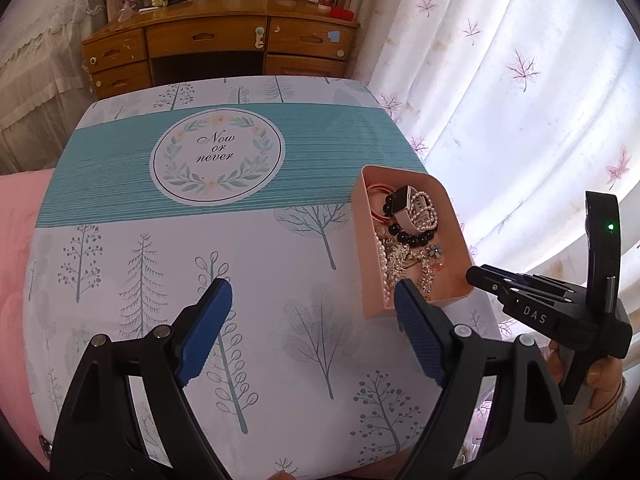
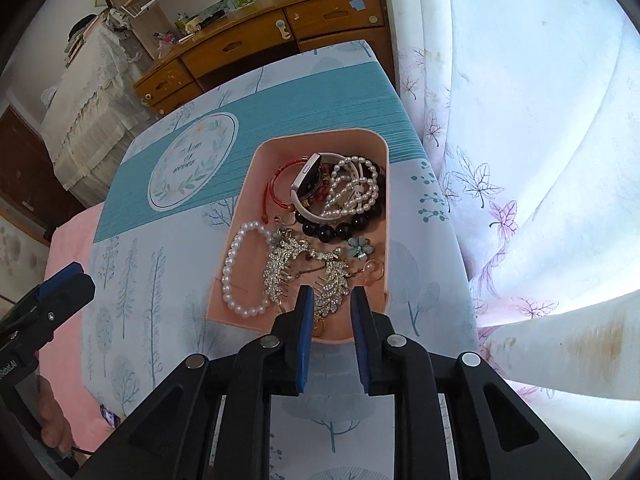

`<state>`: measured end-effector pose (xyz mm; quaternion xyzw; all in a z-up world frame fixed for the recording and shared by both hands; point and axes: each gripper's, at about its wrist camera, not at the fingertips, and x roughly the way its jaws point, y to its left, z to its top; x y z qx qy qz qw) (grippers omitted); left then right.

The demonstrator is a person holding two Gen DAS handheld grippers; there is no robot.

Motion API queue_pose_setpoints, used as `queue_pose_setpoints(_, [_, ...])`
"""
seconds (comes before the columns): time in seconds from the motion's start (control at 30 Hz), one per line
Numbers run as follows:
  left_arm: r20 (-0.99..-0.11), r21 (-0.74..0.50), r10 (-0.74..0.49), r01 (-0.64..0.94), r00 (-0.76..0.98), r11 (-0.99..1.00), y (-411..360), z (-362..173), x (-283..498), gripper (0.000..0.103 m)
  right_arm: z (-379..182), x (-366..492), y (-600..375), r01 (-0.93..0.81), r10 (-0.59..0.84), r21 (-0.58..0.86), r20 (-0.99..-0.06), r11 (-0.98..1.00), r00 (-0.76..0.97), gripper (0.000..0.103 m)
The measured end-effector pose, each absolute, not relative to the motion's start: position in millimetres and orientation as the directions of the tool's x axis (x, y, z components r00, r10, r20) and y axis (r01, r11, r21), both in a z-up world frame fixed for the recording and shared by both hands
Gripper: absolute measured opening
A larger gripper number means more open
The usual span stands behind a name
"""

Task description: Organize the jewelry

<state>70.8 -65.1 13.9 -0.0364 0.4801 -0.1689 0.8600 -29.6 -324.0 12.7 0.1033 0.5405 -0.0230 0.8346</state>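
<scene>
Right gripper point(image 2: 331, 312) hovers over the pink tray's point(image 2: 256, 168) rhinestone leaf brooch point(image 2: 334, 280), fingers narrowly parted, empty; left gripper point(image 1: 312, 300) spread wide above the tabletop point(image 1: 160, 240).

one pink tray point(image 2: 256, 200), two leaf brooches point(image 2: 280, 272), one watch point(image 2: 308, 184).

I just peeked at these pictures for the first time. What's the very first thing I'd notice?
Probably the pink tray heaped with jewelry near the table's right edge: a white pearl bracelet, sparkly leaf brooches and a smartwatch. The right gripper hovers open over its near end. Next, the "Now or never" wreath on the teal tablecloth.
</scene>
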Motion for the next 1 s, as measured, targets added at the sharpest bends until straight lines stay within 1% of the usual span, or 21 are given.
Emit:
queue_pose_setpoints(0.27, [-0.805, -0.197, -0.27, 0.191, 0.529, 0.962, -37.9, 20.0, 36.0, 0.081, 36.9, -66.8, -270.0, 0.088, 0.059, 0.117, -0.868, 0.989, 0.493, 0.02])
queue_pose_setpoints(0.37, [-0.798, -0.169, -0.224, 0.149, 0.559, 0.974, -25.4, 23.6, 22.2, 0.081, 47.8, -79.4, -243.8, 0.069, 0.063, 0.117, -0.843, 0.991, 0.535, 0.029])
queue_pose_setpoints(0.4, [-0.795, -0.155, -0.202, 0.131, 0.573, 0.979, -21.6, 25.0, 17.9, 0.081, 52.1, -82.5, -238.6, 0.065, 0.064, 0.119, -0.834, 0.991, 0.548, 0.034])
queue_pose_setpoints(0.43, [-0.791, -0.137, -0.175, 0.109, 0.586, 0.985, -16.9, 26.1, 12.5, 0.081, 56.3, -86.5, -232.2, 0.062, 0.066, 0.122, -0.822, 0.991, 0.566, 0.035])
queue_pose_setpoints(0.57, [-0.774, -0.104, -0.115, 0.054, 0.623, 0.993, -2.4, 27.8, -7.1, 0.081, 66.7, -105.1, -206.6, 0.059, 0.062, 0.126, -0.778, 0.99, 0.625, 0.036])
queue_pose_setpoints(0.67, [-0.757, -0.072, -0.077, 0.034, 0.649, 0.997, 2.6, 30.1, -20.8, 0.081, 66.2, -115.2, -192.4, 0.057, 0.045, 0.106, -0.768, 0.993, 0.639, 0.036])
queue_pose_setpoints(0.77, [-0.746, -0.055, -0.062, 0.031, 0.664, 0.998, 3.4, 33.6, -30.4, 0.081, 68.3, -125.2, -184.0, 0.057, 0.056, 0.12, -0.765, 0.991, 0.642, 0.036])
queue_pose_setpoints(0.87, [-0.73, -0.045, -0.049, 0.023, 0.682, 0.999, 2.5, 39.8, -36.5, 0.081, 75.1, -136.5, -179.5, 0.052, 0.055, 0.12, -0.747, 0.991, 0.663, 0.044])
queue_pose_setpoints(0.93, [-0.723, -0.042, -0.041, 0.016, 0.69, 0.999, 1.4, 43.9, -39.3, 0.081, 82.3, -141.5, -179.8, 0.05, 0.044, 0.107, -0.73, 0.993, 0.682, 0.058])
queue_pose_setpoints(1.0, [-0.718, -0.045, -0.041, 0.013, 0.695, 0.999, -1.1, 47.6, -41.9, 0.081, 90.6, -148.7, -176.1, 0.042, 0.037, 0.094, -0.705, 0.995, 0.708, 0.063])
